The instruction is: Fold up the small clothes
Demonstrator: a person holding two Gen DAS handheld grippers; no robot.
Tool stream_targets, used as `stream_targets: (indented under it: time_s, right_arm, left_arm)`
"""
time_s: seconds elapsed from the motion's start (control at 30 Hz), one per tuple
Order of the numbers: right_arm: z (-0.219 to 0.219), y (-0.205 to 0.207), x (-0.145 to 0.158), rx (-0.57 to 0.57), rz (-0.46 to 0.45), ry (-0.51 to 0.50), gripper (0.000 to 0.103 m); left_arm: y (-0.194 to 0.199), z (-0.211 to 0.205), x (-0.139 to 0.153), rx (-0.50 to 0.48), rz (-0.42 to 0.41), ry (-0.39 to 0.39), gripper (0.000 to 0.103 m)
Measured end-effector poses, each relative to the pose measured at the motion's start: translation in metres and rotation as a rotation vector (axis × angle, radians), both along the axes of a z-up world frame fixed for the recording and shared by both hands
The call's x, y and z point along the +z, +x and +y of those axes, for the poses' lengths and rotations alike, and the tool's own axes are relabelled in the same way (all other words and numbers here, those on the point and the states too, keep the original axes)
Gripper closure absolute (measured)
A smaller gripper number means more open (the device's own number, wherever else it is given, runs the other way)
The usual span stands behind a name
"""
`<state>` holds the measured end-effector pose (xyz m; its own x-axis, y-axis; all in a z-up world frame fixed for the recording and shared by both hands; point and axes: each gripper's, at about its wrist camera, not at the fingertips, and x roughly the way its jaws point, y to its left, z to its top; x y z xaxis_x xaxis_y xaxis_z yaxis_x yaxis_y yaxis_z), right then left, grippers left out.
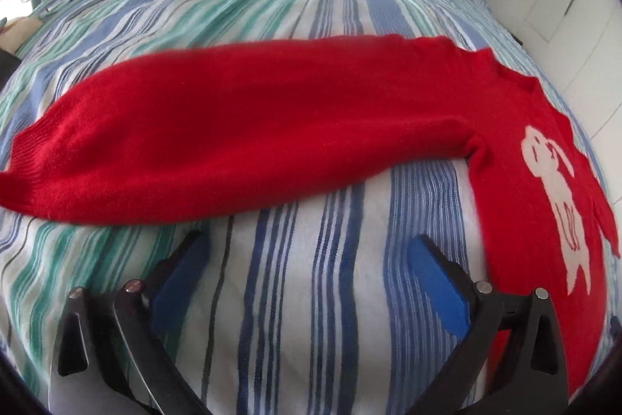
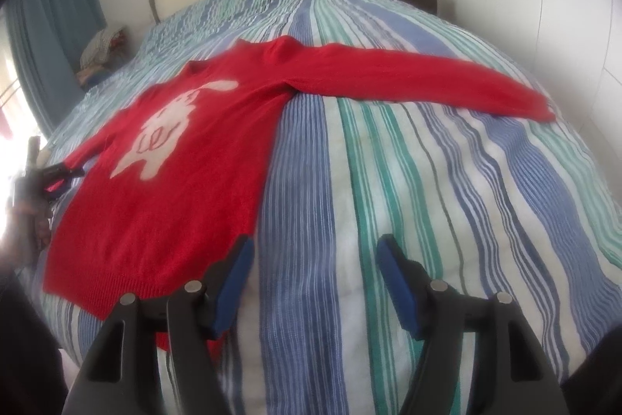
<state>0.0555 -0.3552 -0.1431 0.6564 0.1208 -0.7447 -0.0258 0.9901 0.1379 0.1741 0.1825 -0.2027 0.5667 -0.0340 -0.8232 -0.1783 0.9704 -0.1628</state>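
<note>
Right wrist view: red knitted sweater with a white animal motif (image 2: 167, 158) lies face-up on the blue-and-green striped bedspread (image 2: 427, 181), one sleeve stretched out for folding, while left gripper (image 1: 307, 259) and right gripper (image 2: 313, 259) hover spread and empty.

Your left gripper (image 1: 307, 271), a black two-finger tool with blue pads, pointed steeply downward with its jaws spread as wide as they went and nothing between them; seen from the right wrist camera it appeared small and blurred at the far left edge (image 2: 58, 177), with part of your hand (image 2: 29, 220) just below it. Your right gripper (image 2: 315, 282), the same black frame with blue pads, also angled downward, its jaws partly apart with a clear gap and gripping nothing, the pads free of any contact.
</note>
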Motion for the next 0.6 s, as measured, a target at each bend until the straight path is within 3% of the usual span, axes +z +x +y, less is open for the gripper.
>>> stream_targets:
  time_s: [0.3, 0.6]
  right_arm:
    - [-0.001, -0.001, 0.002, 0.004, -0.009, 0.014, 0.038]
    - [0.002, 0.001, 0.0, 0.012, 0.005, 0.019, 0.038]
  left_arm:
    - [0.001, -0.02, -0.002, -0.013, 0.003, 0.126, 0.0]
    - [0.001, -0.018, -0.004, -0.012, 0.003, 0.124, 0.0]
